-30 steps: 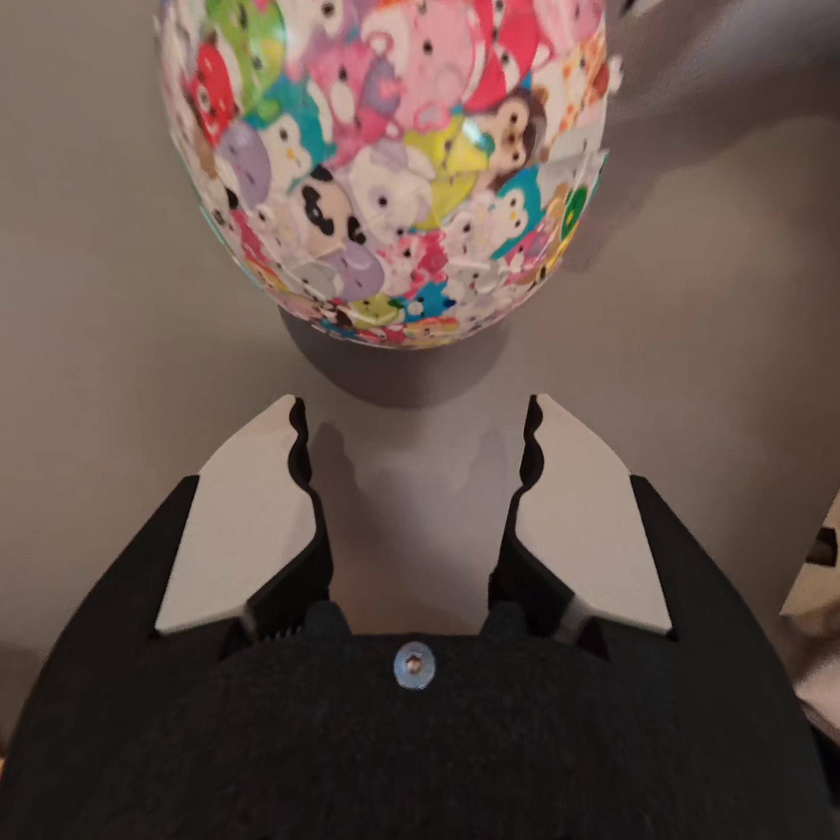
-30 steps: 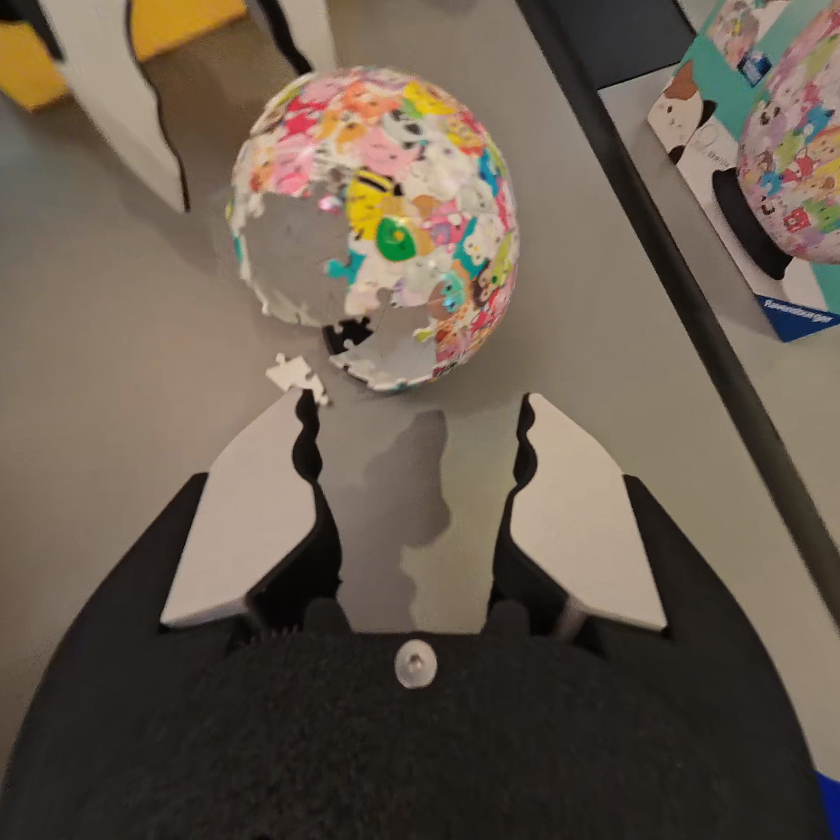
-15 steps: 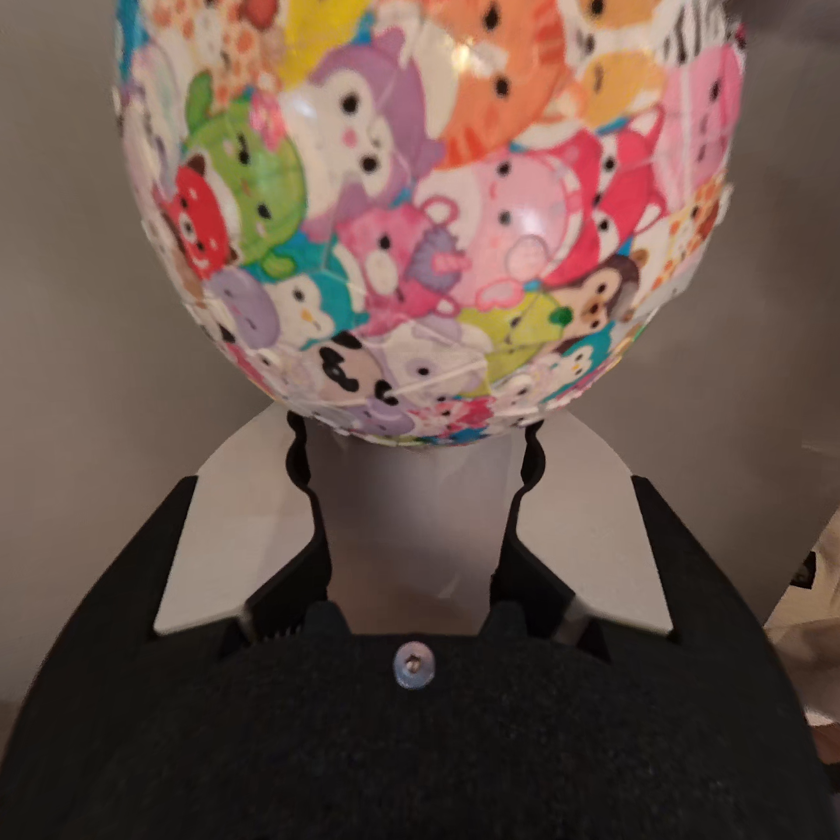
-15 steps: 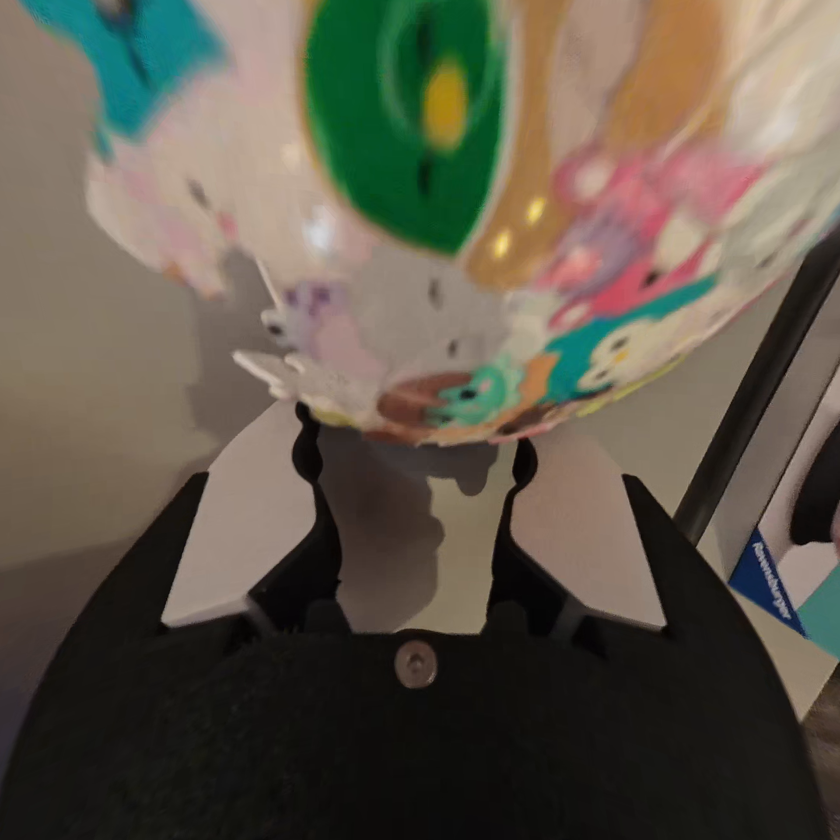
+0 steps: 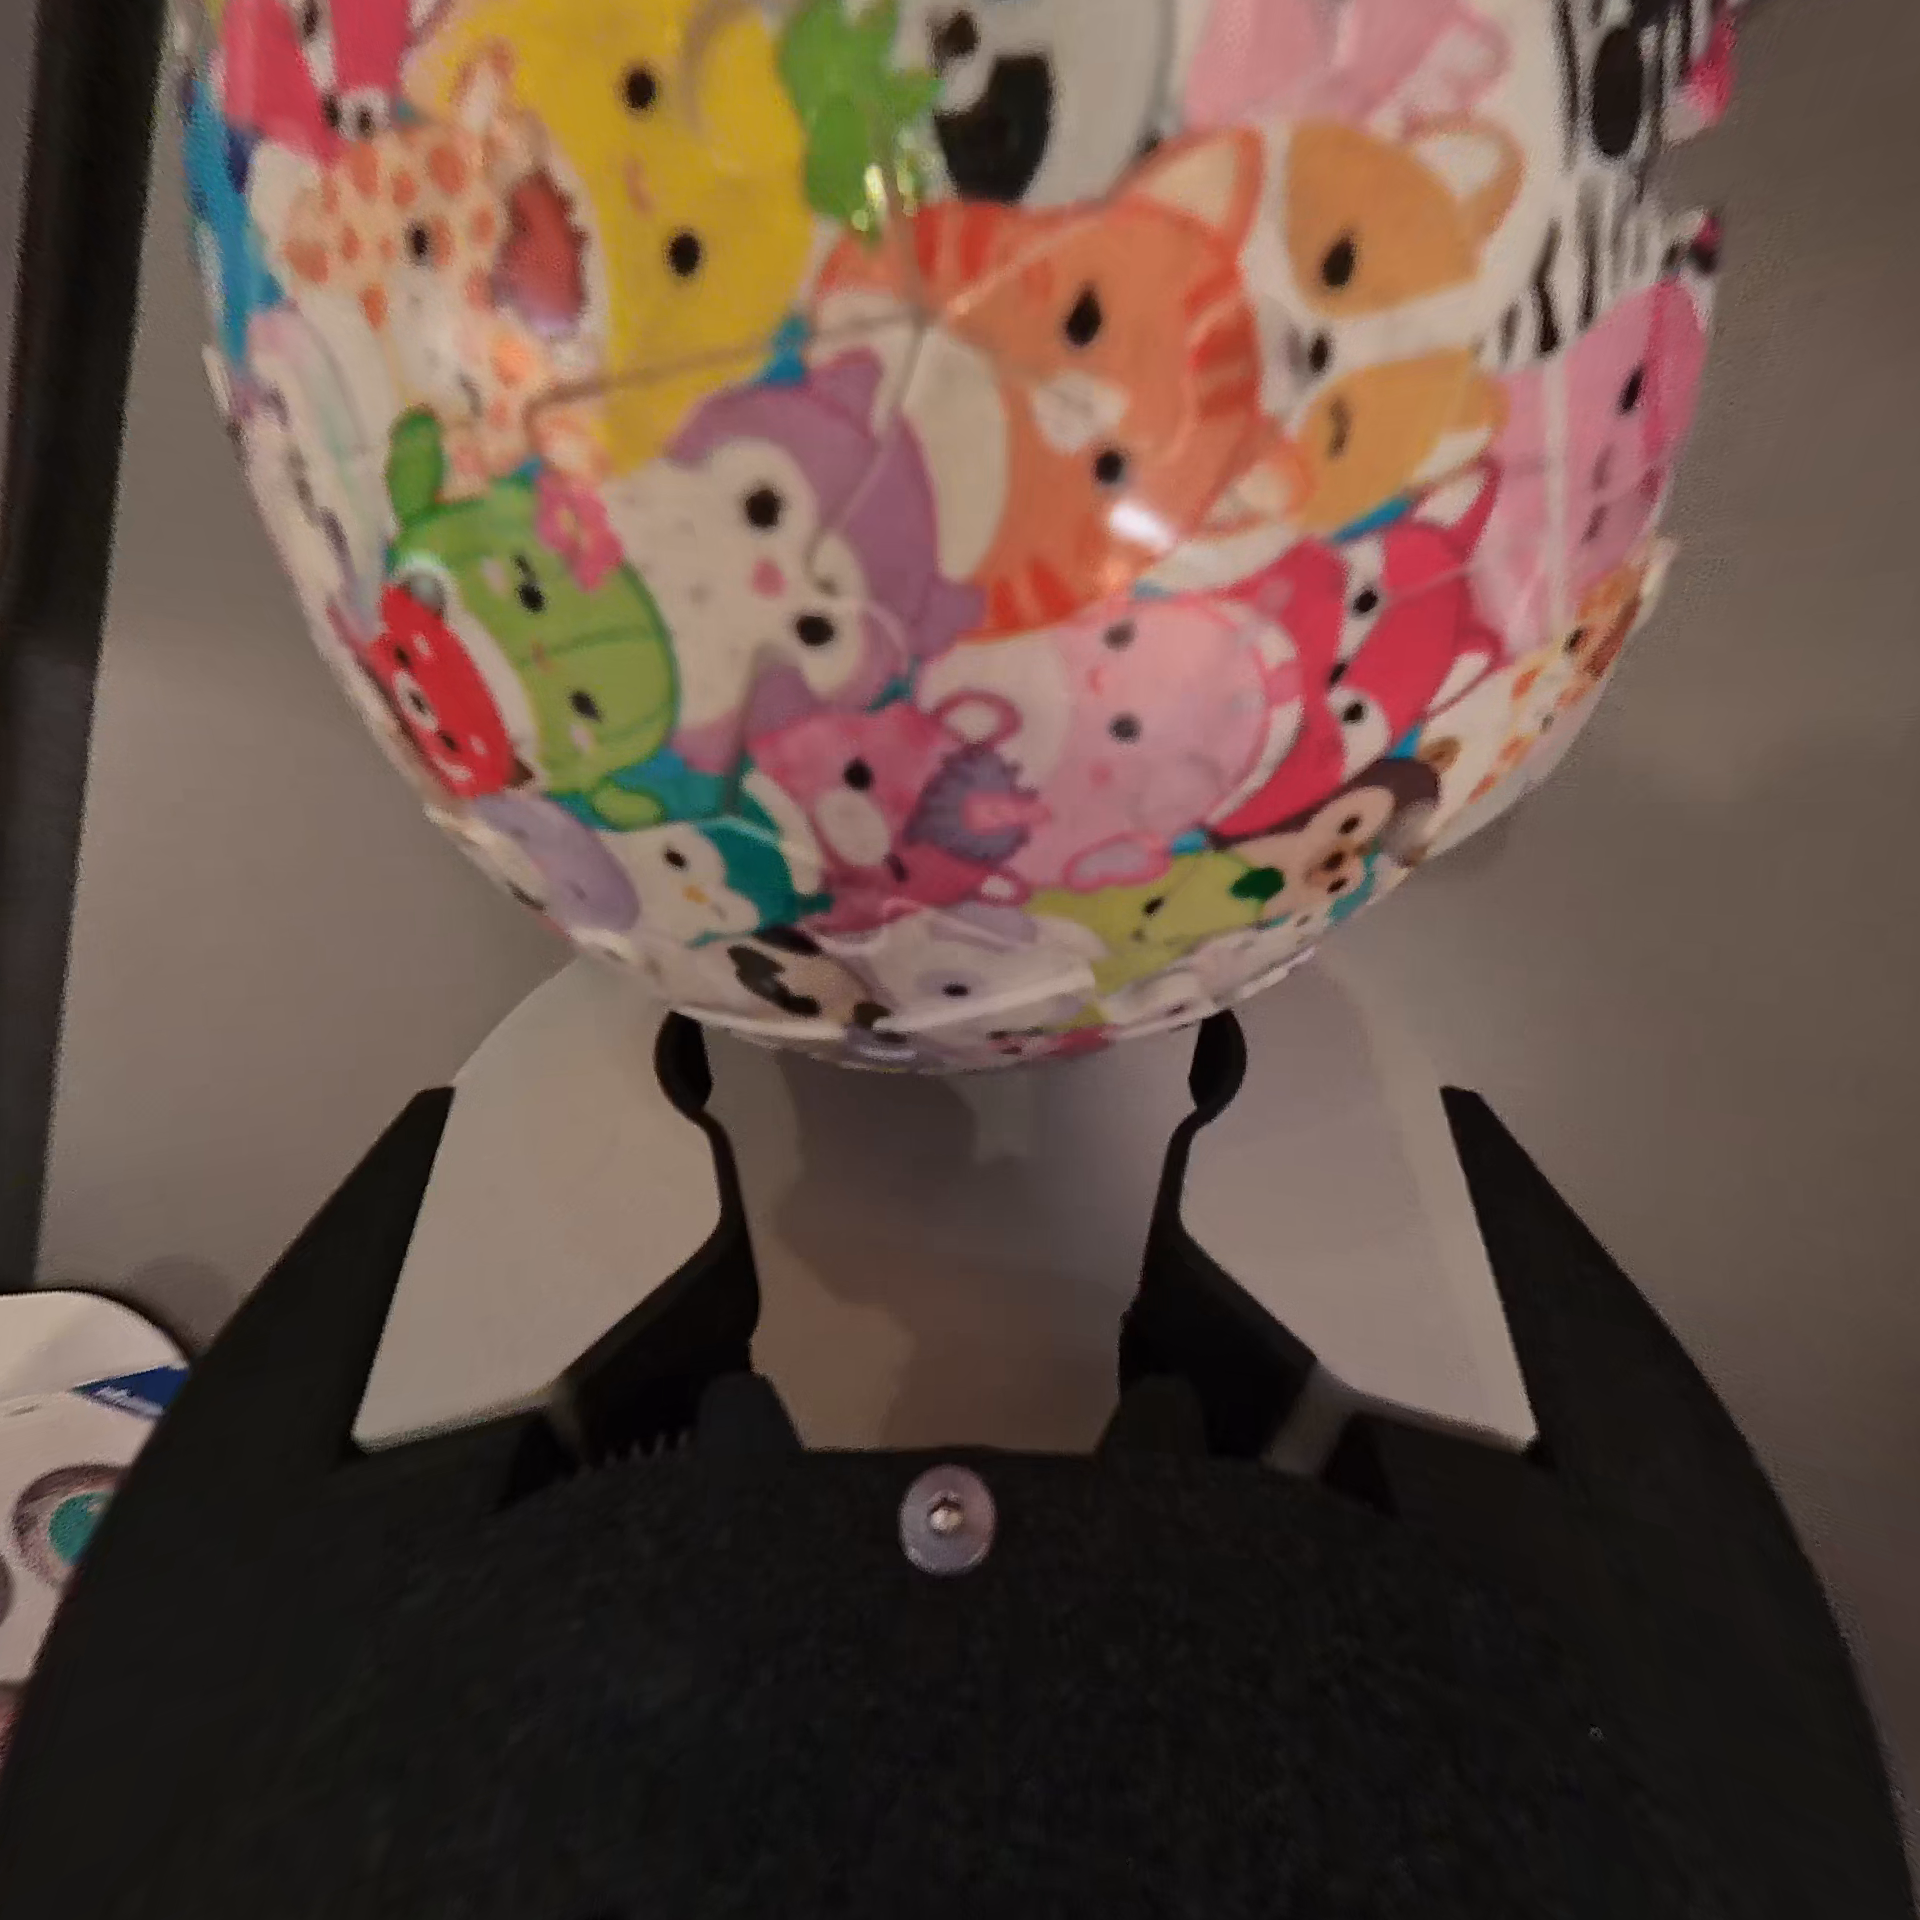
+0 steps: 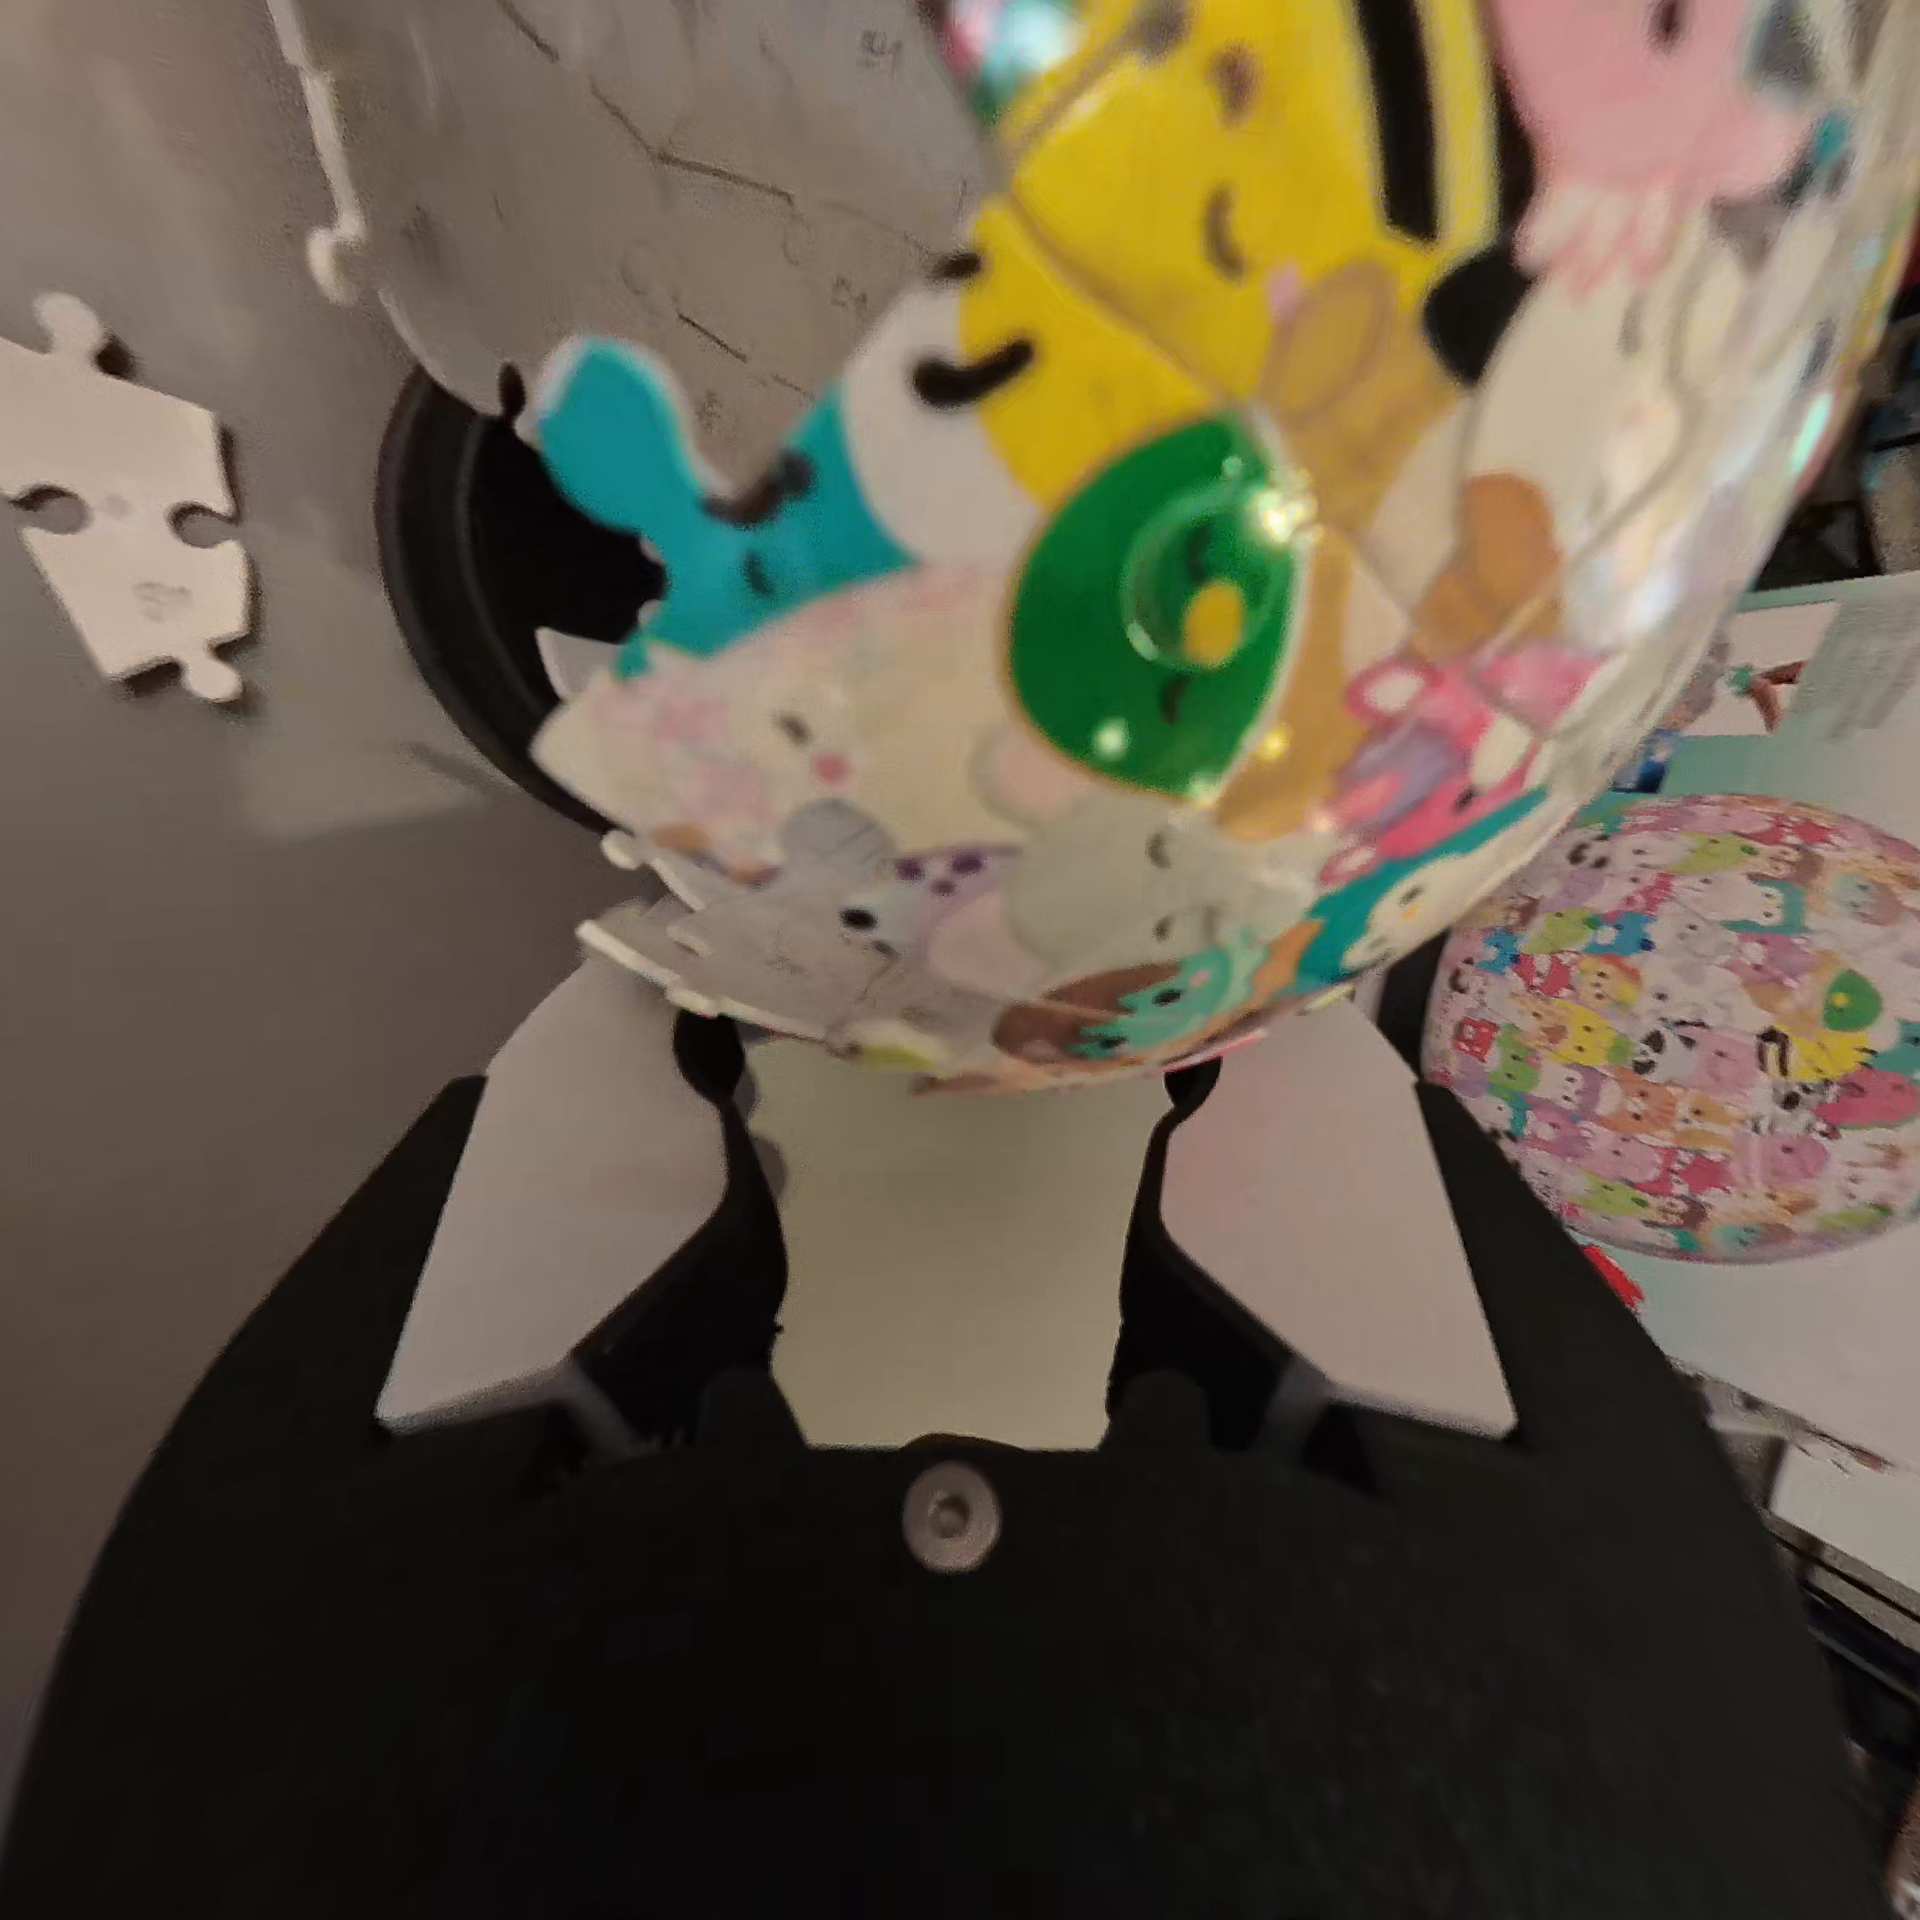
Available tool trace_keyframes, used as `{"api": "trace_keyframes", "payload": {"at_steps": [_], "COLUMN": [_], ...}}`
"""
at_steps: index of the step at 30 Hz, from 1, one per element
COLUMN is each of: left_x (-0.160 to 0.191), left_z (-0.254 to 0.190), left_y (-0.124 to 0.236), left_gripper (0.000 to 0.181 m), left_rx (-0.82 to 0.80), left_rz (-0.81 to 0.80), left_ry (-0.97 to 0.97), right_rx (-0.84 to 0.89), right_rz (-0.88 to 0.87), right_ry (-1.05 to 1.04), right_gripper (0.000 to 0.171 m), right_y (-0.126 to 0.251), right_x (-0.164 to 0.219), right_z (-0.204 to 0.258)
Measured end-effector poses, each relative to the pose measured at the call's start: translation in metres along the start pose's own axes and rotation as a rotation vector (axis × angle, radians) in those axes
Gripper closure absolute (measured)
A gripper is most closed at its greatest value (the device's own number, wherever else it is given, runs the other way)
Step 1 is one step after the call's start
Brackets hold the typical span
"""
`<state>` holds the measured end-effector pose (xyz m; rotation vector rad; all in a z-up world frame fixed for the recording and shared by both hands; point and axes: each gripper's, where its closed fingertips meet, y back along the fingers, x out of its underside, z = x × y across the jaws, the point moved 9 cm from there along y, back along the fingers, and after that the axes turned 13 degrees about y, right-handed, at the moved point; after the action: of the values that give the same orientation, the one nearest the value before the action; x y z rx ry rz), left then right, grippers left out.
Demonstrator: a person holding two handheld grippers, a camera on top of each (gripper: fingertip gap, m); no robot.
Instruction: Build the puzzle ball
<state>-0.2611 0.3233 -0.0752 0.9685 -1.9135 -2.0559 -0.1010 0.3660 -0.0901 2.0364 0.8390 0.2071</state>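
Note:
The puzzle ball point(image 5: 935, 499), covered in colourful cartoon animals, fills the top of the left wrist view. My left gripper point(image 5: 951, 1039) is open, its fingertips at the ball's near side and partly hidden by it. In the right wrist view the ball point(image 6: 1195, 582) shows a gap with grey piece backs point(image 6: 644, 156) at the upper left. My right gripper point(image 6: 951, 1049) is open, its fingertips tucked under the ball's near edge. A loose white puzzle piece point(image 6: 125, 499) lies face down on the grey table to the left.
A black round stand point(image 6: 447, 582) sits behind the ball's gap. The puzzle box point(image 6: 1683, 1018) with a picture of the ball lies at the right, and its corner shows in the left wrist view point(image 5: 73, 1455). A black bar point(image 5: 62, 520) runs along the table's edge. My hands' fingertips stand some 11 cm from each other.
Both grippers have closed in on the ball from opposite sides, from a short distance to their fingertips reaching it. Both jaws have stayed open.

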Motion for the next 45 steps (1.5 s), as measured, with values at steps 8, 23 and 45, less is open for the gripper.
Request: {"api": "trace_keyframes", "payload": {"at_steps": [8, 23, 45], "left_x": [0.009, 0.047, 0.130], "left_z": [-0.003, -0.035, -0.177], "left_y": [-0.007, 0.055, 0.050], "left_gripper": [0.091, 0.112, 0.129], "left_rx": [-0.071, -0.018, 0.320], "left_rz": [-0.035, -0.194, -0.448], "left_ry": [-0.053, 0.061, 0.226], "right_rx": [0.210, 0.076, -0.182], "right_rz": [0.081, -0.211, -0.420], "right_ry": [0.031, -0.777, -0.302], "right_gripper": [0.088, 0.113, 0.153], "right_y": [-0.005, 0.067, 0.005], "right_x": [-0.006, -0.028, -0.025], "right_z": [0.019, 0.078, 0.080]}}
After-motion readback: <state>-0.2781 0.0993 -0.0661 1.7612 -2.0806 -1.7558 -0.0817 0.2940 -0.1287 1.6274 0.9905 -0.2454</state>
